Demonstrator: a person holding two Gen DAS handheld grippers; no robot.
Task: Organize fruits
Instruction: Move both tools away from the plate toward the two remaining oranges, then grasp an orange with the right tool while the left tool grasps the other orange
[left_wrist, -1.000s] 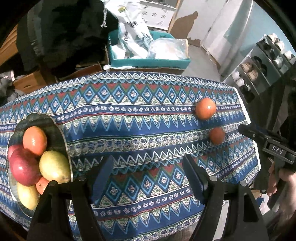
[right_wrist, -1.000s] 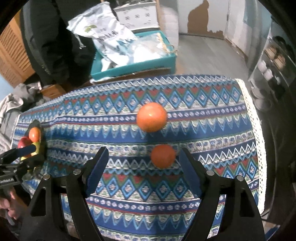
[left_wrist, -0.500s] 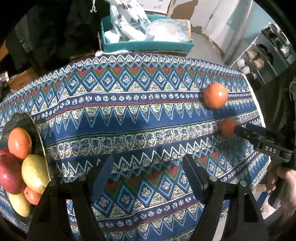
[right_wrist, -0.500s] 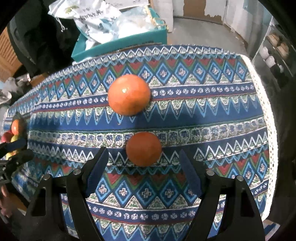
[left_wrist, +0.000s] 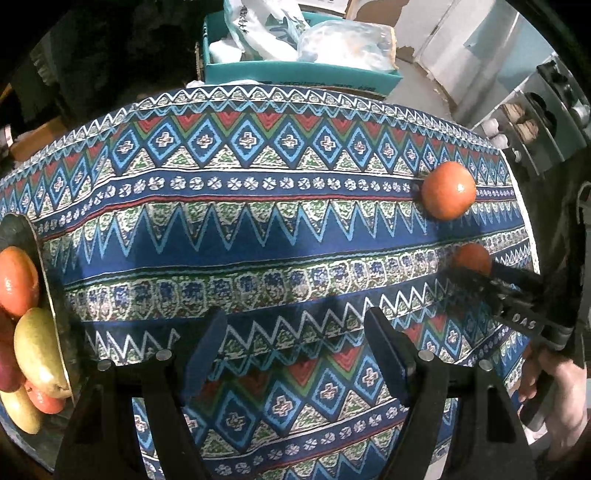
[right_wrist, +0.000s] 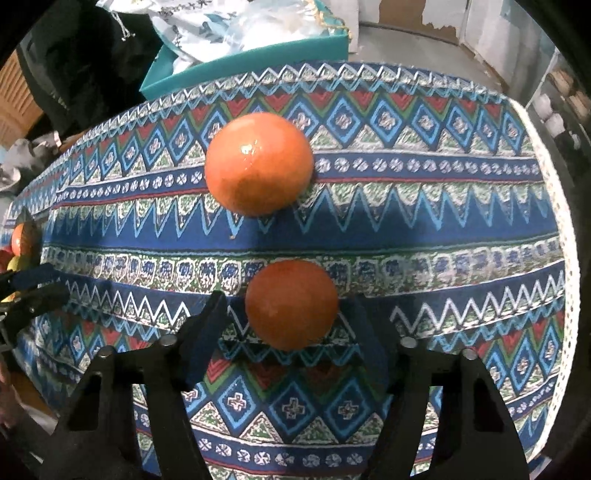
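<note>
Two orange fruits lie on the patterned tablecloth (right_wrist: 424, 221). The smaller orange (right_wrist: 291, 304) sits between the fingers of my right gripper (right_wrist: 284, 310); the jaws are closing, with gaps still showing at both pads. The larger orange (right_wrist: 258, 162) rests just beyond it. The left wrist view has the larger orange (left_wrist: 448, 190) and the smaller orange (left_wrist: 472, 258) at the right, the right gripper (left_wrist: 480, 275) over the smaller one. My left gripper (left_wrist: 293, 321) hangs open above bare cloth. A dark plate (left_wrist: 37, 240) at the left edge holds an orange fruit (left_wrist: 16, 280), a yellow-green fruit (left_wrist: 37, 347) and others.
A teal box (left_wrist: 295, 75) stuffed with plastic bags stands behind the table's far edge. A shelf unit (left_wrist: 546, 110) with small items stands to the right. The table ends close to the right of the oranges, at a white lace trim (right_wrist: 557, 221). A hand (left_wrist: 554, 398) grips the right tool's handle.
Both grippers have sunk toward the table. The right gripper came down around the smaller orange, which now sits between its fingers. The plate has slid further toward the left wrist view's left edge.
</note>
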